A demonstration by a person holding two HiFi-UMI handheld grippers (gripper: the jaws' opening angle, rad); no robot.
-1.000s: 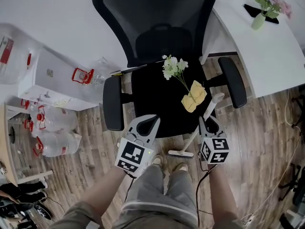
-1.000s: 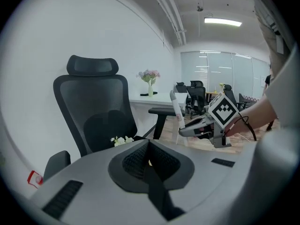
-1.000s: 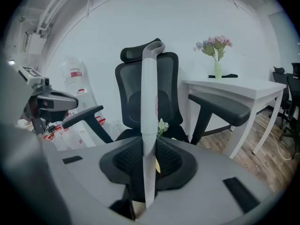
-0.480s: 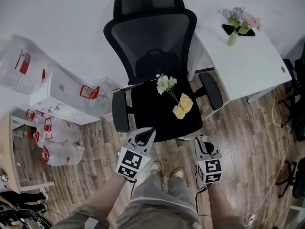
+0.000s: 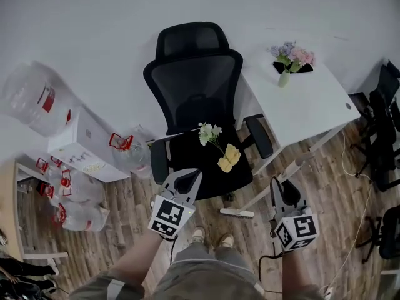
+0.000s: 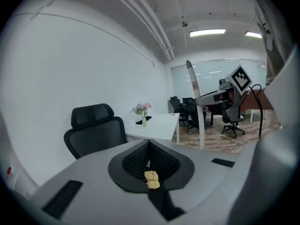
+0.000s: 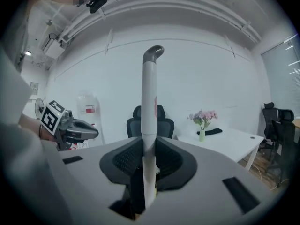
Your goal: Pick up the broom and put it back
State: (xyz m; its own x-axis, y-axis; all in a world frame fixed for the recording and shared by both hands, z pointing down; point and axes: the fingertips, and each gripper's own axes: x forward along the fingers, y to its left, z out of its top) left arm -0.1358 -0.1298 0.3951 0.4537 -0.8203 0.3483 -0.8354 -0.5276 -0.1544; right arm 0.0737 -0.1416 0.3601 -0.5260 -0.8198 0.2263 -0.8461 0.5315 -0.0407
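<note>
Right gripper (image 7: pixel 149 146) tight around broom (image 7: pixel 149 95)

Black office chair (image 5: pixel 197 86), white flowers (image 5: pixel 208 132) and yellow cloth (image 5: pixel 227 159) on seat, white desk (image 5: pixel 306 105)

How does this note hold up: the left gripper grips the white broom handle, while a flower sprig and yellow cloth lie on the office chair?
The gripper is wrong: the right gripper grips the white broom handle, as the right gripper view shows; the left gripper has its jaws together on nothing. The flower sprig and yellow cloth do lie on the office chair.
</note>
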